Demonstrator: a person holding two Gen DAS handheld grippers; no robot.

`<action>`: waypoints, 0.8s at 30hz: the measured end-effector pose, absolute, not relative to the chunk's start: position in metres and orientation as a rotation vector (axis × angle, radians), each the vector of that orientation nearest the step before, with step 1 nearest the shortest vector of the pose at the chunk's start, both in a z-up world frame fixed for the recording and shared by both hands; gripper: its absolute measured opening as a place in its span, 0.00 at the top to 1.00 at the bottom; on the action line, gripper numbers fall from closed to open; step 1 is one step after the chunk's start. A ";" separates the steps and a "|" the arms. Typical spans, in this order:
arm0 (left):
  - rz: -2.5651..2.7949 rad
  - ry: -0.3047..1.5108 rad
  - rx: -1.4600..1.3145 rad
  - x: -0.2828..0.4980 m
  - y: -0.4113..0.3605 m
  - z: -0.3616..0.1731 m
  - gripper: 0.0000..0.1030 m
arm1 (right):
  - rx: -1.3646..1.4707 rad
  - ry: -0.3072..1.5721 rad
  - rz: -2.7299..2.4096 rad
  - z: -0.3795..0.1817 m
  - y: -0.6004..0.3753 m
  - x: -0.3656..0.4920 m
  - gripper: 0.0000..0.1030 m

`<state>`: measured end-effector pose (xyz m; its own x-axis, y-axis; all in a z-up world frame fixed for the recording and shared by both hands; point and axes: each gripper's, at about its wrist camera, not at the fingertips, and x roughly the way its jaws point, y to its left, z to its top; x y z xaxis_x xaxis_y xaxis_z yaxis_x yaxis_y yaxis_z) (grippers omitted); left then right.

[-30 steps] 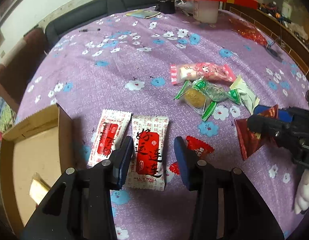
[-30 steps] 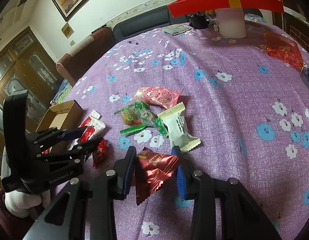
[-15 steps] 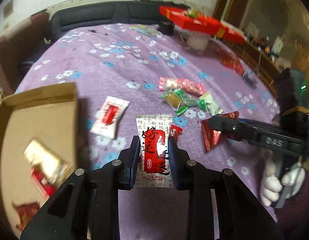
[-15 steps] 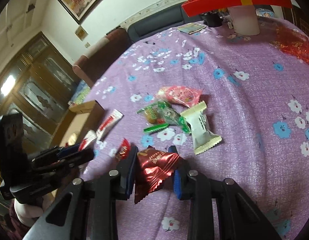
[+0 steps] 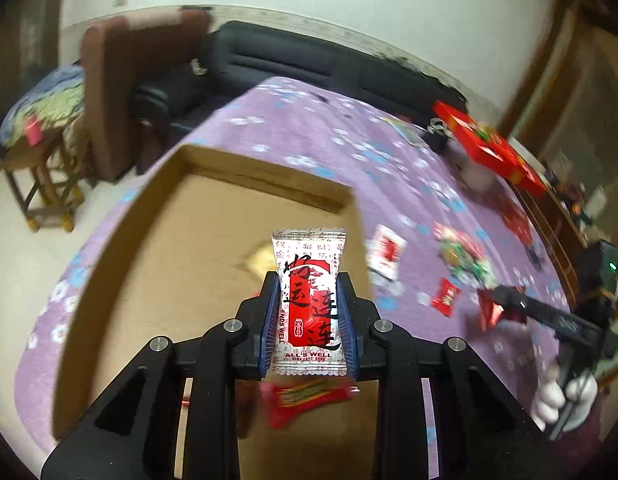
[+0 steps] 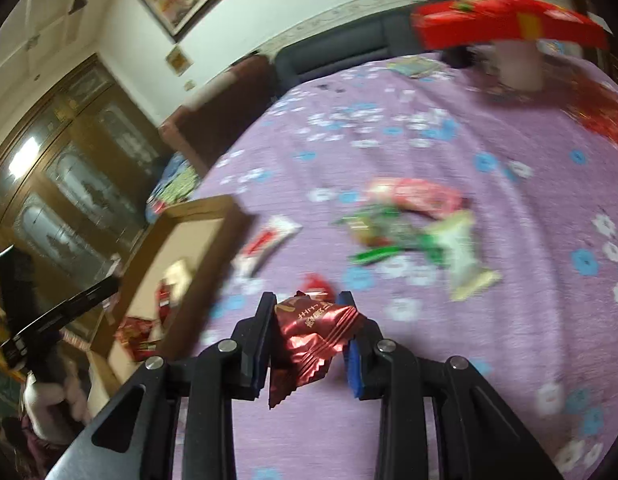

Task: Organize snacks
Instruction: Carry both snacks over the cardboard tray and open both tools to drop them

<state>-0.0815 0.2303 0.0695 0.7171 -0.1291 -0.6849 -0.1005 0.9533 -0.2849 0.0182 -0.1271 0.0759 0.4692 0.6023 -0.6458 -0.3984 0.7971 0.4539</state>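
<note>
My left gripper [image 5: 307,280] is shut on a white and red snack packet [image 5: 308,300] and holds it in the air above the open cardboard box [image 5: 181,248]. The box holds a red packet [image 5: 305,400] and a yellowish one [image 5: 261,262]. My right gripper [image 6: 307,300] is shut on a dark red foil snack [image 6: 313,332] and holds it above the purple flowered tablecloth [image 6: 509,320], right of the box [image 6: 177,264]. Loose snacks lie on the cloth: a white and red packet [image 6: 265,246], a small red candy [image 6: 317,282], green and pink packets [image 6: 405,224].
A red gift box [image 6: 505,24] stands on a white container at the table's far side. A dark sofa [image 5: 309,68] and a brown chair [image 5: 121,80] stand behind the table. A wooden stool [image 5: 41,176] stands at left. A wooden cabinet [image 6: 57,184] stands beyond the box.
My left gripper closed on the white and red packet, lifted it off the cloth and carried it left over the box. My right gripper lifted the dark red snack and moved left toward the box.
</note>
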 end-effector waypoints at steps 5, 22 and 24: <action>0.027 0.788 -0.400 -0.087 0.263 0.057 0.74 | 0.155 0.909 0.716 0.089 -0.057 0.008 0.67; -0.004 0.770 -0.551 -0.104 0.310 0.044 0.55 | 0.024 1.008 0.829 0.073 0.086 0.005 0.67; -0.010 0.760 -0.567 -0.109 0.314 0.046 0.55 | 0.035 1.019 0.835 0.070 0.093 0.006 0.64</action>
<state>-0.1092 0.3138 0.0461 0.7325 -0.2081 -0.6482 -0.1912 0.8509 -0.4892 0.0057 0.0935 0.0702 0.2505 0.6289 -0.7361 -0.5984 0.6982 0.3929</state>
